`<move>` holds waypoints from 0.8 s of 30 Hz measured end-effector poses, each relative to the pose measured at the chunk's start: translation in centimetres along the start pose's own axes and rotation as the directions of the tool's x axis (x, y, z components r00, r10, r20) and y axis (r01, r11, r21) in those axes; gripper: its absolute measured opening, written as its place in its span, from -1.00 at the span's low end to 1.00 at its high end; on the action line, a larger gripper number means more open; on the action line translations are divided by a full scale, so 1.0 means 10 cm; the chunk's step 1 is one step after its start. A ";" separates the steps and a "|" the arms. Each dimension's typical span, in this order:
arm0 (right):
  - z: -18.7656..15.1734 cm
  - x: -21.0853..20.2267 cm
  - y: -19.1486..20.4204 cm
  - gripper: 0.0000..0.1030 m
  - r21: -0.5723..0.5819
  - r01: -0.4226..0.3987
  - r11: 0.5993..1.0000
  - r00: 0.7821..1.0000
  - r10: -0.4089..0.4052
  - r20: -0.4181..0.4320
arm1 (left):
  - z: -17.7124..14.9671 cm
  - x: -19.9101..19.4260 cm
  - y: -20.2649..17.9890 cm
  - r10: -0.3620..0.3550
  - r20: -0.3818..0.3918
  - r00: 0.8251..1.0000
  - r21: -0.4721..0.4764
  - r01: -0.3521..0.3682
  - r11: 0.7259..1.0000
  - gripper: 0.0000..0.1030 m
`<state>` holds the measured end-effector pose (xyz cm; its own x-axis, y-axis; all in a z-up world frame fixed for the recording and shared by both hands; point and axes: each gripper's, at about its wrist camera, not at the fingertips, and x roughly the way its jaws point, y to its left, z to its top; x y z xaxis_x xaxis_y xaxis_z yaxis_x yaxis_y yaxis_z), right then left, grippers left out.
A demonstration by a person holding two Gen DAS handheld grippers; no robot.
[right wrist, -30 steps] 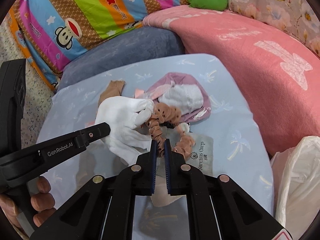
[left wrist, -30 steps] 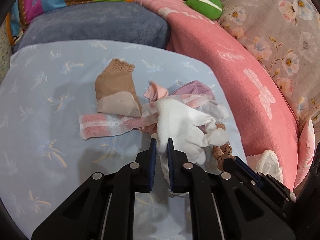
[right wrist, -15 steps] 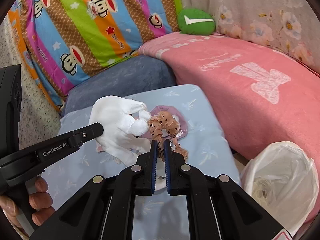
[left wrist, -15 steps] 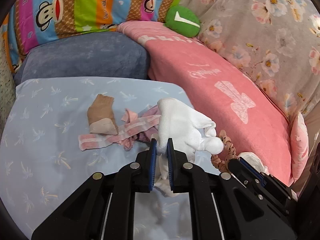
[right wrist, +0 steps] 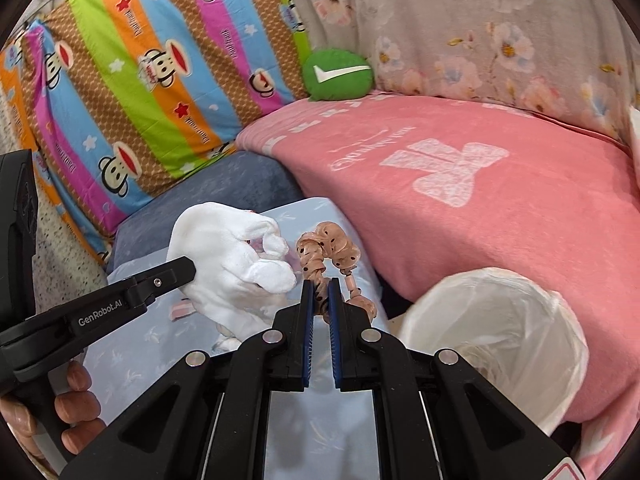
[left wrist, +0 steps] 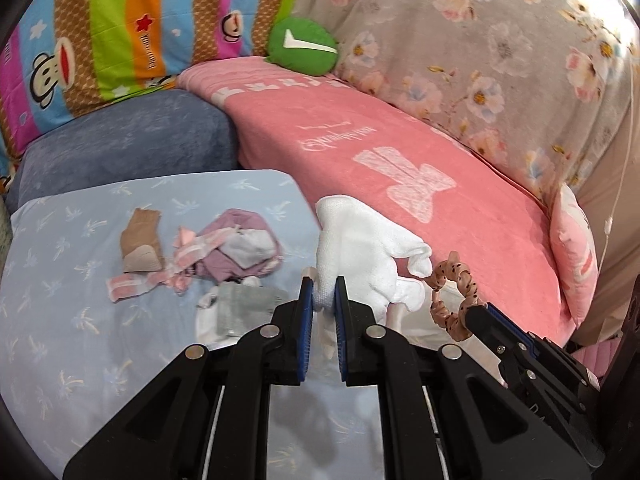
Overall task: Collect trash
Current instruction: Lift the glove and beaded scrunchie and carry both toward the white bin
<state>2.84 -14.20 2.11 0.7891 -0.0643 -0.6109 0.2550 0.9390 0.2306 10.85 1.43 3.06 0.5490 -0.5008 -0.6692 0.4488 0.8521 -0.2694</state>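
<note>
Bed: blue sheet point(left wrist: 80, 320), rags left.
Left gripper point(left wrist: 324, 300): pinching soft glove point(left wrist: 360, 248).
Right gripper point(right wrist: 318, 300): clamping limp, light scrunchie point(right wrist: 332, 248); bin point(right wrist: 492, 344) probably next.

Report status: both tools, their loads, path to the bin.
Left tool shut on white glove. Right tool shut on spotted scrunchie. Lined bin open at right, path clear. More scraps on blue sheet.

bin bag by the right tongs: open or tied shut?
Open. The white bin bag gapes with its rim spread wide, and the inside shows in the right wrist view.
</note>
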 end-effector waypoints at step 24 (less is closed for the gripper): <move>-0.29 -0.46 -1.18 -0.87 0.172 0.128 0.977 0.991 -0.134 0.024 | -0.25 0.33 -1.25 -0.088 -0.105 0.991 0.214 0.109 0.971 -0.79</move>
<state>-5.44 -23.96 0.03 0.7609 -0.1974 -0.6182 0.4460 0.8510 0.2772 5.25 -10.52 2.47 0.4300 -0.5551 -0.7120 0.6463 0.7399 -0.1865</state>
